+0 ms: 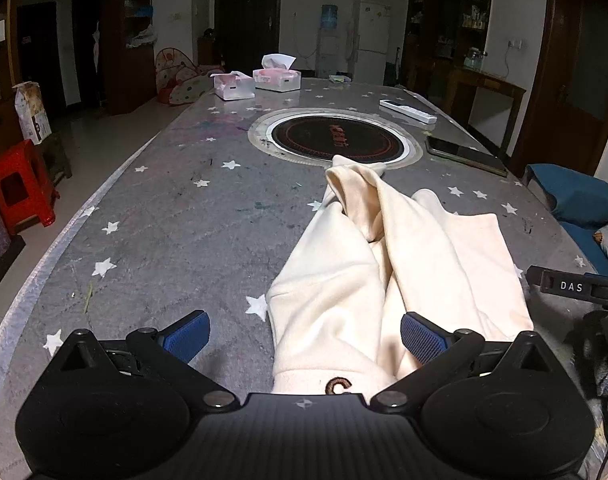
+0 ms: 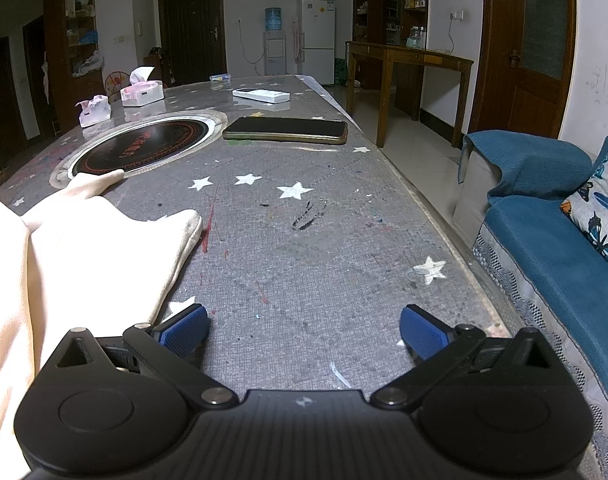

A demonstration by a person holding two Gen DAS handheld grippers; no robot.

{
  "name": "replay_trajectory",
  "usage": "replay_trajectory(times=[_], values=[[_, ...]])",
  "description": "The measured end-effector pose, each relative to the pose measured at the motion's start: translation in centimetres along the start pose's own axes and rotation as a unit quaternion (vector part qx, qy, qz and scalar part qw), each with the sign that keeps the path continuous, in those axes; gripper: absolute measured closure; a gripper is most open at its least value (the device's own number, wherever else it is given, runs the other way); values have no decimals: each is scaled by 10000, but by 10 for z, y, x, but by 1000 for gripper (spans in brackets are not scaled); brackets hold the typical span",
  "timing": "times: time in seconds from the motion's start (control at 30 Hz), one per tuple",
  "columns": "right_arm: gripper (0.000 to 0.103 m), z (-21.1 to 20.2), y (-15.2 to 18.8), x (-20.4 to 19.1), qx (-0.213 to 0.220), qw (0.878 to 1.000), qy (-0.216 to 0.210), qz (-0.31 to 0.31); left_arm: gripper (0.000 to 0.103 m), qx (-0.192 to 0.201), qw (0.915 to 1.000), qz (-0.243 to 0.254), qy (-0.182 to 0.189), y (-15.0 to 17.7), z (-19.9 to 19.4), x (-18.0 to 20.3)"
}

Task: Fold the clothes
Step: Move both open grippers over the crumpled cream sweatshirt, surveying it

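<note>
Cream fleece garment (image 1: 383,264) is spread loosely on the starry grey table (image 1: 164,220), bunched and twisted, its far end touching the round cooktop (image 1: 331,140). Nothing is gripped: the left gripper (image 1: 304,338) is held wide open over the near hem, the right gripper (image 2: 304,332) wide open beside the cloth over bare table. Looks like pre-fold straightening; next, probably an edge gets pinched and pulled flat.

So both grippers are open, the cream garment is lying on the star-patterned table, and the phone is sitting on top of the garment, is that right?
Not quite. The phone is not on the cream garment; it lies apart on the bare star-patterned table, beside the round cooktop, as the right wrist view shows. The rest holds: left gripper and right gripper are open, garment on the table.
</note>
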State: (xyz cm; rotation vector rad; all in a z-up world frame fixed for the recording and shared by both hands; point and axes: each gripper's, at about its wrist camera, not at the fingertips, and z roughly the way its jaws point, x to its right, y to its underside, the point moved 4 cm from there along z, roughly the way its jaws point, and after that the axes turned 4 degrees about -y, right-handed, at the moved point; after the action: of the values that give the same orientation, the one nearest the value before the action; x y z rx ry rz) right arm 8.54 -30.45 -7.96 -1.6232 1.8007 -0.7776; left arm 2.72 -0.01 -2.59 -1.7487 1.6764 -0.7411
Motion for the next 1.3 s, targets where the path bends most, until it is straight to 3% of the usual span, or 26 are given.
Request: replay_trajectory(times=[0.87,1.3], values=[[0,-95,40,-38,459,9966,-557,-396,0,71,10000,37,5,26,-33,-9],[0,-124,49,-53,634,9942,-758,-429,0,-3,9999,50,-100,45,-43,-17]])
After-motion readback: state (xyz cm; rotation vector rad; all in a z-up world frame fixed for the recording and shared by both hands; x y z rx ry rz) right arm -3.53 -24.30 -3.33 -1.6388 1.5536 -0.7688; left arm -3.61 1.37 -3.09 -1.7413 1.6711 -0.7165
